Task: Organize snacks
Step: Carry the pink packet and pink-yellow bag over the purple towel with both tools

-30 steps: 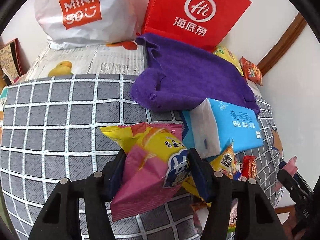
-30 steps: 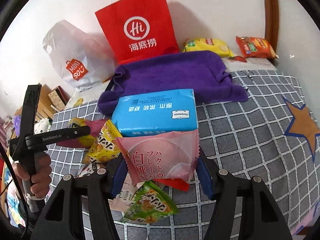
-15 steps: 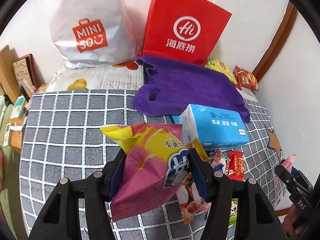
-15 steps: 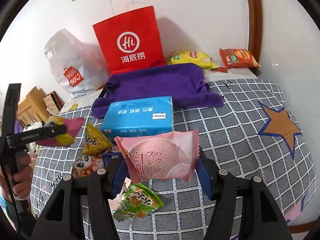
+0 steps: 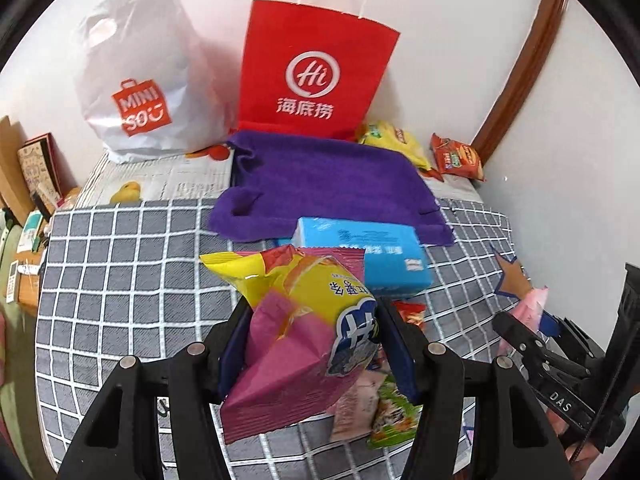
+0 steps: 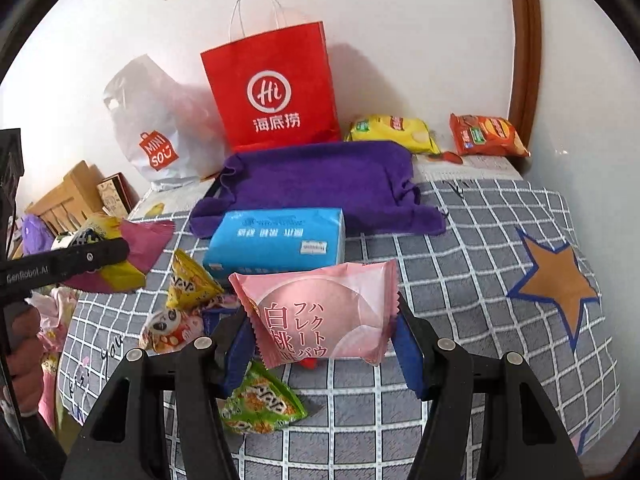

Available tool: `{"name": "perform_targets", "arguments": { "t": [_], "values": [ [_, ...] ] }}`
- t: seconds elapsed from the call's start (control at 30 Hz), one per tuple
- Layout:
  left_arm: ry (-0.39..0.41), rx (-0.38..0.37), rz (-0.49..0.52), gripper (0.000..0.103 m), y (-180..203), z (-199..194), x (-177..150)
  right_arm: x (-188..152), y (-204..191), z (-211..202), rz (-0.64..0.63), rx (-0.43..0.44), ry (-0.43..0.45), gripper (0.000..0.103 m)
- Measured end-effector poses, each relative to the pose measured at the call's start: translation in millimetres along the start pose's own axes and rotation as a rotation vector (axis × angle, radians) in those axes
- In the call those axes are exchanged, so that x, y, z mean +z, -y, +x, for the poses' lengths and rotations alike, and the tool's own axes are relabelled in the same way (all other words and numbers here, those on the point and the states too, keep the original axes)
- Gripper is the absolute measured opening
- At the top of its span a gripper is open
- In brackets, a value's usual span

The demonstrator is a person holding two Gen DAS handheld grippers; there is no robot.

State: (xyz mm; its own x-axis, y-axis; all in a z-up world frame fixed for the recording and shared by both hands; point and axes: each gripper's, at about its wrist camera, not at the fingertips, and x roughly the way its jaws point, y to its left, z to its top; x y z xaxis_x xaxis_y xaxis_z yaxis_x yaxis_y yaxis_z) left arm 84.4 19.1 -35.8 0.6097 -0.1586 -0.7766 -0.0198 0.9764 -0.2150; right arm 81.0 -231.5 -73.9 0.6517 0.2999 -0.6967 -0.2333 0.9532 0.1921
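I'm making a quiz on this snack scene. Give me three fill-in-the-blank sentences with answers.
The right gripper holds a ____ packet.
The blue tissue pack partly lies on the ____ towel.
The bag standing behind the towel is ____.
Answers: pink; purple; red.

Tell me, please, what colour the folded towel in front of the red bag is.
The towel is solid purple; the right wrist view shows it best.

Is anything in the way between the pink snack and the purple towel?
Yes. The blue tissue pack lies between the pink snack, held in the right gripper, and the purple towel. It sits at the towel's near edge, so the snack must go over it.
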Motion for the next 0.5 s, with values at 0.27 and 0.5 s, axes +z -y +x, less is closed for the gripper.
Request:
{"name": "perform_targets", "arguments": {
  "t": [0.27, 0.5],
  "values": [
    [0.010, 0.028, 0.020, 0.059, 10, 11, 33, 44, 1, 8, -0.009, 0.006, 0.024, 0.062],
    [0.021, 0.053, 0.059, 0.059, 12, 28, 73, 96, -5, 34, -0.044, -0.003, 0.047, 0.062]
  ]
}}
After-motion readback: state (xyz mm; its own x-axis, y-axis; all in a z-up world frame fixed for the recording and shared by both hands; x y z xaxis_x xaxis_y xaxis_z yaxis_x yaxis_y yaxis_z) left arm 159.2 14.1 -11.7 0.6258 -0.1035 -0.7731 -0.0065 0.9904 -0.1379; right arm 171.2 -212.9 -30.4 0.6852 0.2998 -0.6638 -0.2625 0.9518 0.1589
